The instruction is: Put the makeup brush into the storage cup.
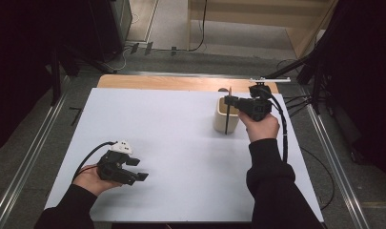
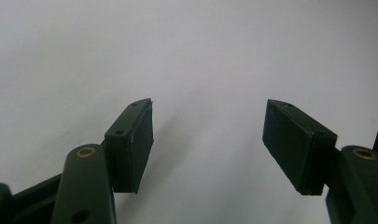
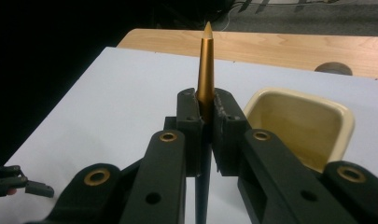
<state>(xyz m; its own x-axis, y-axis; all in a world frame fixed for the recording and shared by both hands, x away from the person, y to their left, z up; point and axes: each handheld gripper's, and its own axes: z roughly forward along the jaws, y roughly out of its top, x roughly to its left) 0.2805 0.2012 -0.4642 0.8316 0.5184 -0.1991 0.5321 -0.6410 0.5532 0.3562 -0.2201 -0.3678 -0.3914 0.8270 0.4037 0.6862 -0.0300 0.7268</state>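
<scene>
My right gripper [image 3: 204,128] has its jaws clenched on a pen [image 3: 206,70], gripped partway along the barrel so the gold pointed end stands up above the pads and the dark lower part hangs below. In the high view the pen [image 1: 228,112] hangs upright at the near-left side of the cream cup [image 1: 225,119], which sits on the white counter [image 1: 171,138] toward its far right; I cannot tell whether the lower tip is inside the cup or outside its wall. My left gripper [image 1: 136,169] rests low at the near left, well apart from the cup, its jaws released with only bare counter between them. My guess is the pen is meant for the cup, and the risks I see are these: the grip is narrow on a smooth round barrel, so any tilt of my wrist could let the pen pivot or slip between the pads. If I lower it with the tip outside the rim [image 3: 298,95], it could catch the wall and tip or push the light cup, since nothing steadies it. Letting go too high could make the pen bounce out or topple the cup.
</scene>
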